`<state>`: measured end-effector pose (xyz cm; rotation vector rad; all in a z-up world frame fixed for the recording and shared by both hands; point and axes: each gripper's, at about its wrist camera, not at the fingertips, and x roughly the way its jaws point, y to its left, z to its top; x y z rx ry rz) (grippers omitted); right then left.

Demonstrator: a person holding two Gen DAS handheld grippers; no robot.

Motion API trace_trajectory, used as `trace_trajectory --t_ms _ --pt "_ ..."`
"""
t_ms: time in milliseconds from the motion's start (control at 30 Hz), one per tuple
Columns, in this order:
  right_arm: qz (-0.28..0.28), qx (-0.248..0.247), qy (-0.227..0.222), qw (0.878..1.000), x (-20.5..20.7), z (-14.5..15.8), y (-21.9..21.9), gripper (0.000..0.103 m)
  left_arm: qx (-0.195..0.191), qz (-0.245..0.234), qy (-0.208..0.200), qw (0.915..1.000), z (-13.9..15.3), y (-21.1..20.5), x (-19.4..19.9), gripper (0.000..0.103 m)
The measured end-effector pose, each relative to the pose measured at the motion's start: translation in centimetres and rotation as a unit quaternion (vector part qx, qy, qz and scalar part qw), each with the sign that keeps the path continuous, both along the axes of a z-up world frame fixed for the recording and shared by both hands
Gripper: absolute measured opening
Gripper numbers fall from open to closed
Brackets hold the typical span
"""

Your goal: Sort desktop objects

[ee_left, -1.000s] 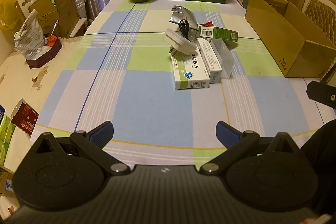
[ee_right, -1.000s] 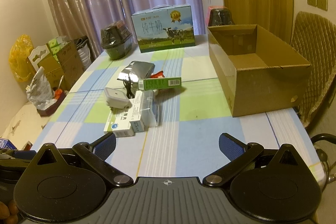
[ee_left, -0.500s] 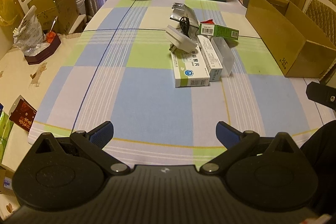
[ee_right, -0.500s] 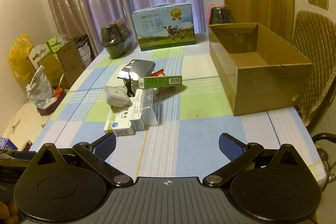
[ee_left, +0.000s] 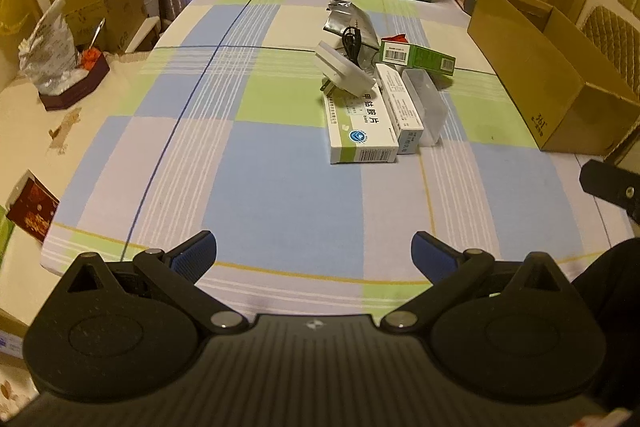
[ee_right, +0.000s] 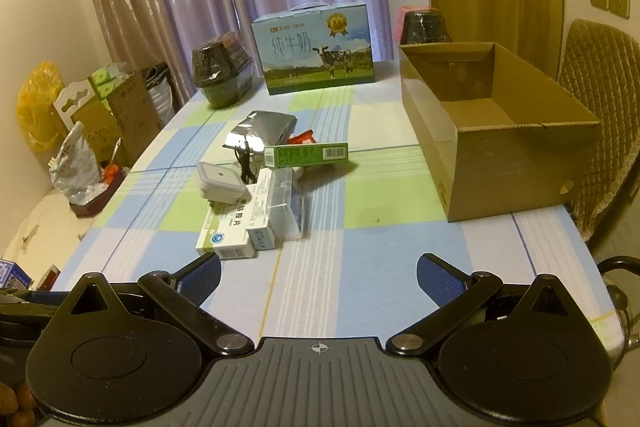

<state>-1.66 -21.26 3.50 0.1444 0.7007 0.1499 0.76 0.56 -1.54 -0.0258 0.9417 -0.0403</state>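
A cluster of small items lies mid-table: a white-green medicine box (ee_left: 360,131) (ee_right: 226,231), a narrow white box (ee_left: 400,107), a clear plastic case (ee_left: 424,107) (ee_right: 286,205), a white plug adapter (ee_left: 344,71) (ee_right: 220,181) with a black cable, a green box (ee_left: 418,55) (ee_right: 306,155) and a silver foil pouch (ee_left: 348,23) (ee_right: 262,129). An open brown cardboard box (ee_left: 552,87) (ee_right: 492,135) stands at the right. My left gripper (ee_left: 314,251) and right gripper (ee_right: 318,273) both hover open and empty over the near table edge, well short of the cluster.
A milk carton case (ee_right: 316,49) and two dark wrapped pots (ee_right: 222,75) (ee_right: 424,27) stand at the far end of the checked tablecloth (ee_left: 260,167). A chair (ee_right: 600,99) sits right of the cardboard box. Boxes and bags crowd the floor at left.
Both grippers have edged slightly forward toward the cluster; the objects look a little nearer. Nothing on the table has moved, and both stay open.
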Motion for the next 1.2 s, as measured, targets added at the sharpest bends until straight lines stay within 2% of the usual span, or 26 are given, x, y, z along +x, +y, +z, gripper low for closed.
trace_trajectory --t_ms 200,500,867,1200 --pt "0.002 -0.003 0.004 1.000 0.6 -0.2 0.1 0.101 -0.009 -0.004 0.009 0.9999 -0.5 0.2 0.4 0.102" --pt "0.005 -0.007 0.009 1.000 1.5 -0.7 0.2 0.101 -0.030 0.009 0.003 0.9995 -0.8 0.9 1.1 0.102" --pt "0.012 -0.011 0.011 1.000 3.7 -1.6 0.5 0.101 -0.018 -0.010 -0.032 0.9993 -1.0 0.9 3.0 0.102" --pt "0.035 -0.017 0.012 0.999 8.0 -3.3 0.8 0.101 -0.011 -0.020 -0.028 0.9993 -2.0 0.6 7.0 0.102"
